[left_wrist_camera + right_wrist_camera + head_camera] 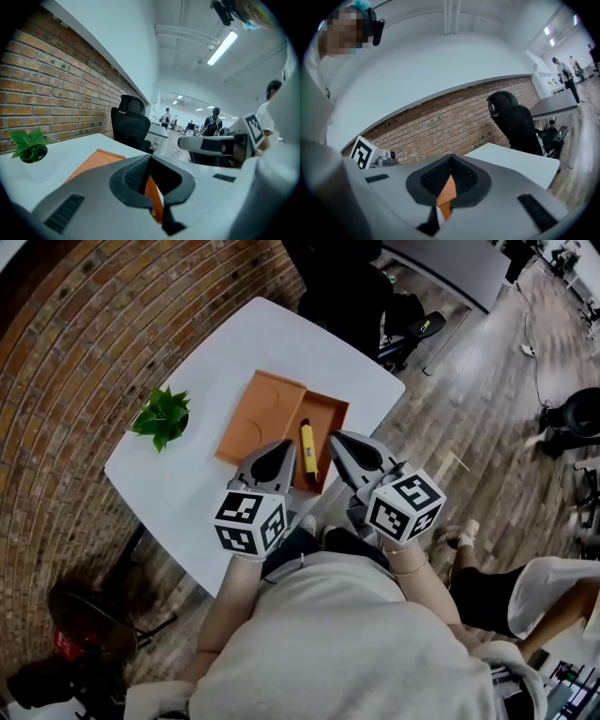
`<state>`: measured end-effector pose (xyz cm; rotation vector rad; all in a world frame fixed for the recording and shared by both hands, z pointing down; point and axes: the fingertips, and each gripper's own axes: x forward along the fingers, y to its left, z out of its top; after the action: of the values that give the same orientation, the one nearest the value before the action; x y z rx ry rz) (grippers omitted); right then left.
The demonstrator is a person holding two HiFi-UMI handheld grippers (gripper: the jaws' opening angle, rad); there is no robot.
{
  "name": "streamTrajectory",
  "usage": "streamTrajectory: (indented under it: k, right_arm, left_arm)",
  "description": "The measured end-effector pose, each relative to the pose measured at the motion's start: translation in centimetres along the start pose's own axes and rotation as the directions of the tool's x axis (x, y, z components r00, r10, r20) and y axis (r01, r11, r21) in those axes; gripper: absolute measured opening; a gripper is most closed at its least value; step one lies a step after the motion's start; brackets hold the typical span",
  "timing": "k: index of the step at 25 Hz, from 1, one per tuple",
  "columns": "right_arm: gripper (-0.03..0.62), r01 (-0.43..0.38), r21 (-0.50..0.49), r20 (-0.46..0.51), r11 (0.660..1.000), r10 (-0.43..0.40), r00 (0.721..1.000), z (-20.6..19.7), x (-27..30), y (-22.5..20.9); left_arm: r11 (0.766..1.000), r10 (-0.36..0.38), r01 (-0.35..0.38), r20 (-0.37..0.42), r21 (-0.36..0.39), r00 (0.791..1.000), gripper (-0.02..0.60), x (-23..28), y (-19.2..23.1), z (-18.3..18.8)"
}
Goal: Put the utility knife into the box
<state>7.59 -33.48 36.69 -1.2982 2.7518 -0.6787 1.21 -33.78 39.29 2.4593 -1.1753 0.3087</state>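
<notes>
— Where was the utility knife (307, 448)?
— I saw it lying inside the orange box (265, 404), by its right wall, close to the table's (234, 343) near edge.
— And the claws?
— I had the left gripper (283, 446) and the right gripper (338, 439) both closed and empty, either side of the knife.

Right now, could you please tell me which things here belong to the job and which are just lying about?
Job: yellow utility knife, lying in the orange rectangular box; left gripper and right gripper, jaws shut, empty.
Lying about: small green potted plant on the white table; black office chair.
</notes>
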Motion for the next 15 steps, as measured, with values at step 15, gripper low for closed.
streamTrajectory:
  k: [15]
  right_arm:
    - [-0.002,0.015,0.002,-0.029,1.0,-0.015,0.999,-0.81,0.21,-0.25]
  left_arm:
    - [1.0,-0.004,0.004,-0.009,0.003,1.0,0.006,0.11,-0.21,-0.32]
